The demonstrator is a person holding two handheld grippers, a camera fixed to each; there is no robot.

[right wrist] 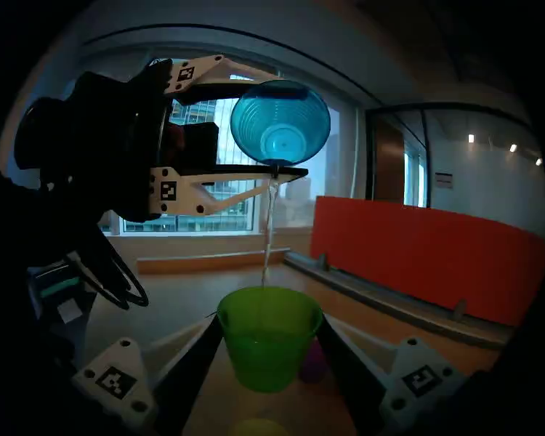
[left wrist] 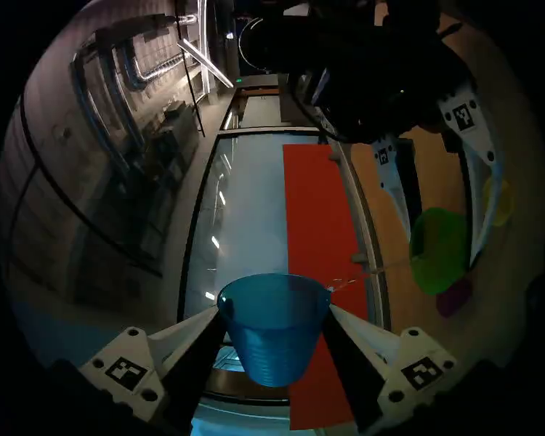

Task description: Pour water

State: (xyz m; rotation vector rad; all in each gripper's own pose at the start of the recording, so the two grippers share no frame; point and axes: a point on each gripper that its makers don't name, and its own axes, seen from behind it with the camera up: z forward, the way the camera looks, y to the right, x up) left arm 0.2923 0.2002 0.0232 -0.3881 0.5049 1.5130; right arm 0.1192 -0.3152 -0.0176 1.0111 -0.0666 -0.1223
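the jaws of your left gripper (left wrist: 274,312) pinch the likely light, squashable blue plastic cup (left wrist: 274,333) mid-wall, tipped above the wooden desk (right wrist: 189,298), streaming water into the green plastic cup (right wrist: 269,345) clamped in your right gripper (right wrist: 269,325).

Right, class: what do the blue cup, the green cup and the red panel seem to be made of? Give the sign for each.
The blue cup looks like thin translucent plastic: light glows through its ribbed wall. The green cup seems the same plastic, glossy and see-through near the rim. The red panel is flat, matte and evenly coloured; painted board or plastic, I cannot tell.
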